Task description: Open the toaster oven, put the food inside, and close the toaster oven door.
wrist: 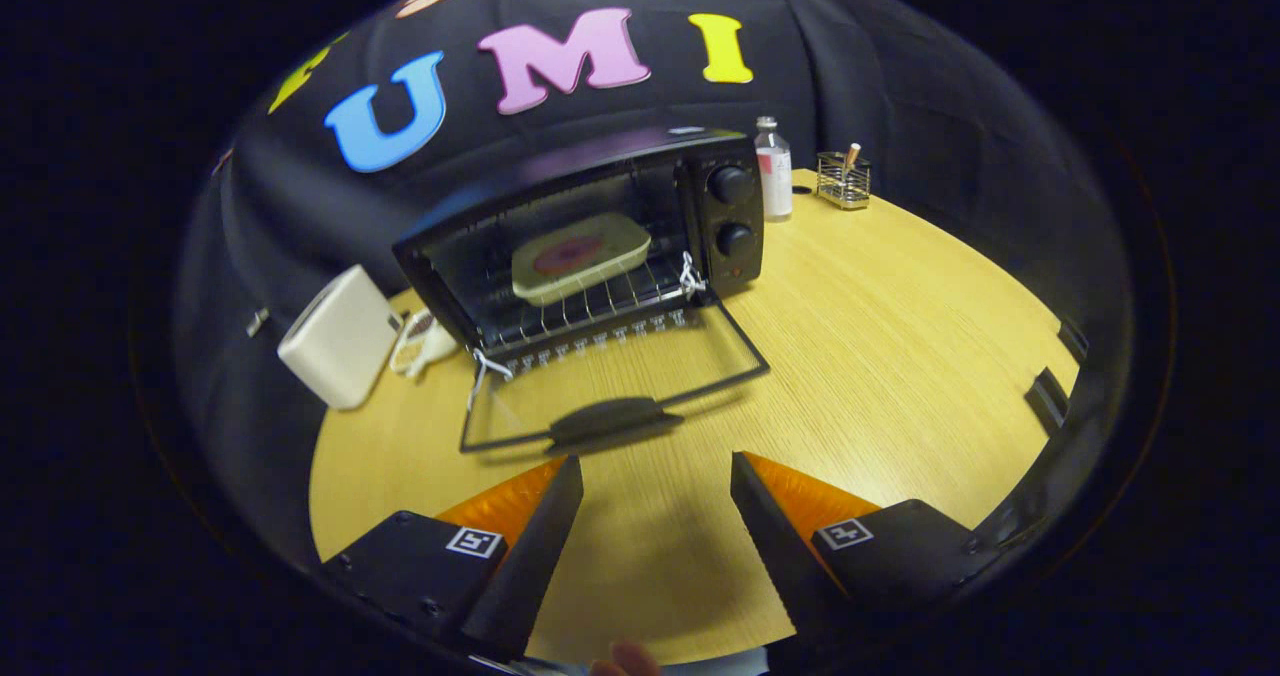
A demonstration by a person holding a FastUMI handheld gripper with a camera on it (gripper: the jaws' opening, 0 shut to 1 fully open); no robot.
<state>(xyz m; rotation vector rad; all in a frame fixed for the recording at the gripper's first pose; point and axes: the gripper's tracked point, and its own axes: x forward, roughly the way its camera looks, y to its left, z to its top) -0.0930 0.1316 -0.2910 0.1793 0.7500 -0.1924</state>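
A black toaster oven (pixel 720 211) stands on the wooden table (pixel 880 356) with its glass door (pixel 610 386) folded down flat toward me. On the wire rack inside rests a pale tray (pixel 580 256) carrying a pink round food item. The door's dark handle (pixel 612 421) lies just ahead of my fingers. My gripper (pixel 655 471) hovers above the table in front of the door, open, nothing between its black and orange fingers (pixel 545 526).
A white box (pixel 338 349) and a small packet (pixel 420 341) sit left of the oven. Right of the oven, near the booth's wall, stand a clear bottle (pixel 773 168) and a wire holder (pixel 843 179). Bare table spreads right of the fingers.
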